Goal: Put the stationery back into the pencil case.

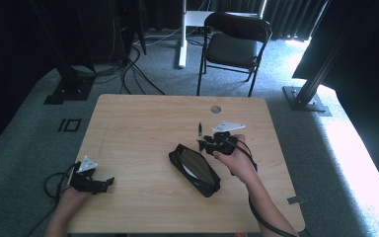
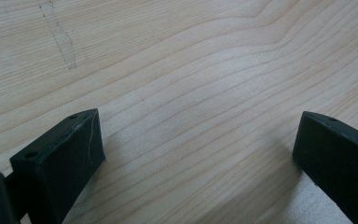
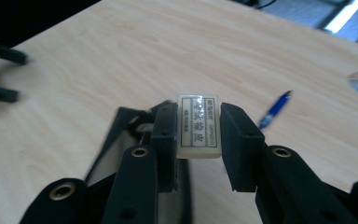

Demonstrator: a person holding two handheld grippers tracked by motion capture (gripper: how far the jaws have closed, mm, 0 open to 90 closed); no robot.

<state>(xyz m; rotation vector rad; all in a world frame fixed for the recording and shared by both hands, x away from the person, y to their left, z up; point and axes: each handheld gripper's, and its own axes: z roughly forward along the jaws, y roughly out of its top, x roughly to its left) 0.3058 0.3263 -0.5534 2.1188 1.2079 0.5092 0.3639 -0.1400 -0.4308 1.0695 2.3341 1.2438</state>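
My right gripper [image 1: 205, 144] hovers above the right end of an open black pencil case [image 1: 195, 169] in the middle of the wooden table [image 1: 138, 123]. Seen along its own jaws, the right gripper [image 3: 198, 122] is shut on a small white eraser [image 3: 198, 133] with printed lettering, and the pencil case [image 3: 121, 135] lies just below. A blue pen [image 1: 200, 131] lies on the table beyond the case, and the same pen [image 3: 274, 109] appears right of the jaws. My left gripper [image 1: 109, 181] rests near the table's front left corner. The left gripper [image 2: 198, 140] stands open over bare wood.
A round cable hole [image 1: 215, 109] sits near the table's far edge. A black folding chair [image 1: 234, 44] stands behind the table, with cables and stand feet on the grey floor. The left gripper's cable [image 1: 54, 182] hangs off the front left edge.
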